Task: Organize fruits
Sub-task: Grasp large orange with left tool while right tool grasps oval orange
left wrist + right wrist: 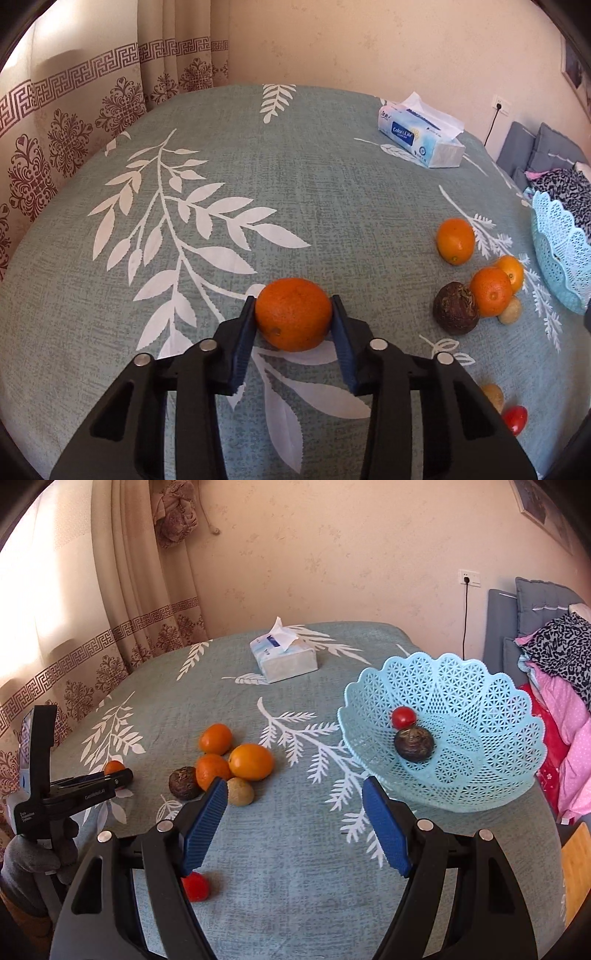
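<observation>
My left gripper (294, 306) is shut on an orange (293, 314), its blue pads pressed on both sides, low over the leaf-patterned table; the right wrist view also shows it (112, 771). My right gripper (293, 794) is open and empty above the cloth. A light blue lattice basket (480, 701) holds a red tomato (403, 717) and a dark brown fruit (413, 744). Loose on the table lie three oranges (251, 761), a dark fruit (183, 782), a tan fruit (240, 792) and a red tomato (195, 886).
A tissue pack (282, 659) stands at the far middle of the table (288, 849). Curtains hang on the left, a wall behind. A bed with pink and leopard-print bedding (557, 679) lies right of the table edge.
</observation>
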A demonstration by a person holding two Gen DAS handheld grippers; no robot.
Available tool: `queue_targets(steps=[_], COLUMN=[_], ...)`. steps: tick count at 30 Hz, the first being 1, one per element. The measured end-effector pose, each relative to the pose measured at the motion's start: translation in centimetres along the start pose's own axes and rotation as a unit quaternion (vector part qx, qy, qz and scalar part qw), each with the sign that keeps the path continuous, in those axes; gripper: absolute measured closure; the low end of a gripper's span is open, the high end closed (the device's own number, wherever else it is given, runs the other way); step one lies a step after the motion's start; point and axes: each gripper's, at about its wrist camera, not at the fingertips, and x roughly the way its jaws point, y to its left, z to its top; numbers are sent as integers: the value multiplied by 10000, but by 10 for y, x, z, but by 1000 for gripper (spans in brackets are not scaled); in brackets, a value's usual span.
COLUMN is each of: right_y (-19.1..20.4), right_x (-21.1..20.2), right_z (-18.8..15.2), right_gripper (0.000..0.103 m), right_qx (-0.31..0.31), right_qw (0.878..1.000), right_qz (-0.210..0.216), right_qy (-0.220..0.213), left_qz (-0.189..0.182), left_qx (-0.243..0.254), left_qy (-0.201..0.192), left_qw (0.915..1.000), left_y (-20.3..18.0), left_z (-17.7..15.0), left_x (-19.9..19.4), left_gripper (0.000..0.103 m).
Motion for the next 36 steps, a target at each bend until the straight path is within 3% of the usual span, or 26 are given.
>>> queue_targets(steps=[5, 10, 18, 28, 36], right_y=[8, 18, 21, 16, 10], right_x=[17, 35, 80, 122, 128], right_z=[-2, 4, 25, 41, 40], right_gripper=[26, 27, 49, 50, 50], right_qx=[12, 25, 327, 815, 1071], right_qw=[9991, 9967, 9920, 9874, 9833], right_qz=[200, 440, 592, 476, 600], right_qy=[380, 676, 1065, 1268, 1343], left_qz=[-167, -83, -82, -165, -192], left_qx=[28, 136, 89, 5, -74], left_qy=[-87, -320, -465, -459, -405], left_qw=[9998, 9994, 9988, 9988, 9990], left_y=[-3, -8, -2, 1, 4], left_z=[-4, -8, -13, -14, -14], left_x=[-8, -18, -25, -25, -23], left_gripper=[64, 64, 64, 64, 64])
